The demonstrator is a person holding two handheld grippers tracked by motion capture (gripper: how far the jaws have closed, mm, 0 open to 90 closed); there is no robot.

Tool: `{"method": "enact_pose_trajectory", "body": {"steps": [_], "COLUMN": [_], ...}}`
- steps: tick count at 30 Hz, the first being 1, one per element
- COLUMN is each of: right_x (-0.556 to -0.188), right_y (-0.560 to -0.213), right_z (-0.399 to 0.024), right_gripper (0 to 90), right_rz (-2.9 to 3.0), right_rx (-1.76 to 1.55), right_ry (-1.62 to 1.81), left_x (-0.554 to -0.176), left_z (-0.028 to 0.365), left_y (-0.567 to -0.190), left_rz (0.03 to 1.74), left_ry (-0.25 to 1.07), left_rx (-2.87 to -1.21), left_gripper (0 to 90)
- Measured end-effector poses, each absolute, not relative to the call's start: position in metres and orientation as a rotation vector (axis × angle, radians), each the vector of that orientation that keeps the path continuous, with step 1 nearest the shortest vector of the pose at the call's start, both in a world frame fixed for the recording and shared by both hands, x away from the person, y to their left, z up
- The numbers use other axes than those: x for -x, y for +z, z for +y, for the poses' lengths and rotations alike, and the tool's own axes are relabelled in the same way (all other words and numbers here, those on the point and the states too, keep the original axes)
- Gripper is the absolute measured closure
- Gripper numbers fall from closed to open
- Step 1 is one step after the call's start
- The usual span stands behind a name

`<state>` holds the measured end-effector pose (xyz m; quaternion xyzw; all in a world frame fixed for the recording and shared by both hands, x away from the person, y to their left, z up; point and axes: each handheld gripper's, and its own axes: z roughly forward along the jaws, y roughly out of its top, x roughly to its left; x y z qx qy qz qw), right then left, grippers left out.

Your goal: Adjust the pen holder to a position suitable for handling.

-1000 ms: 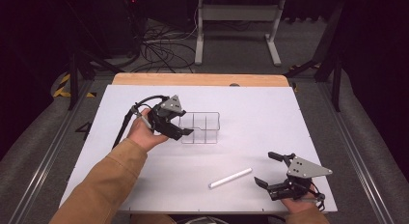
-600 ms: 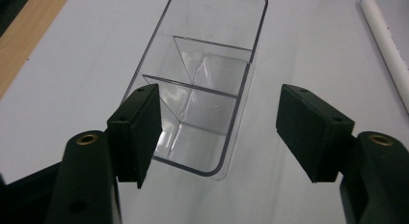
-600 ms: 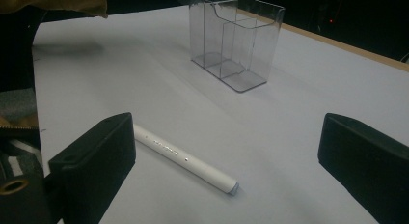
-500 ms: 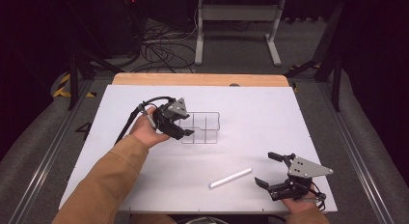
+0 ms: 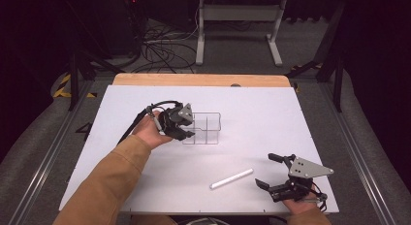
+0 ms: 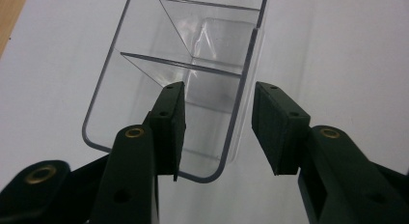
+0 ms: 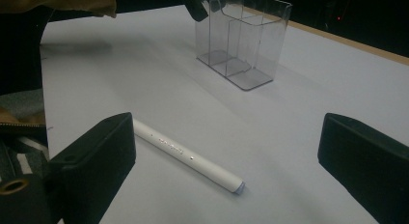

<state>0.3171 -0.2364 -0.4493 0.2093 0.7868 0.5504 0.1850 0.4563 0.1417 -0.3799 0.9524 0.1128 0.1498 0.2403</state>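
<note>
Though unclamped, organizer wall (image 6: 241, 89) between hand-held gripper (image 6: 217, 132) jaws

Left forearm in a tan sleeve (image 5: 114, 179) comes in from bottom left, angled up toward table centre. Left hand (image 5: 151, 133) wraps the left gripper (image 5: 186, 132), which points right across the table. Its jaws have just been closing — partly closed now, a gap between the pads (image 6: 166, 125), one jaw on either side of a clear wall, neither pressing it. Right hand (image 5: 300, 205) sits low at the near right edge. Right gripper (image 5: 264, 170) points left — jaws spread wide, nothing between them.
</note>
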Motion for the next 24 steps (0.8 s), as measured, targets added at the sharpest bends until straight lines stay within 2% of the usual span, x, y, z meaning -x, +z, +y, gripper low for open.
{"method": "enact_pose_trajectory", "body": {"steps": [11,17,24], "right_x": [-0.3182,-0.3183,-0.3184], "right_y": [-0.4503,-0.4504,-0.4502], "right_z": [-0.2371,-0.2369,-0.2374], "right_gripper": [6.3,6.3,6.2], "right_rz": [2.226,2.227,2.224], "right_rx": [-0.593,-0.593,-0.592], "right_ry": [1.556,1.557,1.553], "left_x": [-0.4574,-0.4532,-0.4507], "left_z": [0.1332,0.1354,0.1369], "left_y": [-0.3869,-0.3844,-0.3821], "left_rz": [0.286,0.243,0.190], "left_ry": [0.430,0.425,0.369], "left_rx": [-2.671,-2.681,-2.692], "left_gripper": [63.6,75.4,80.7]}}
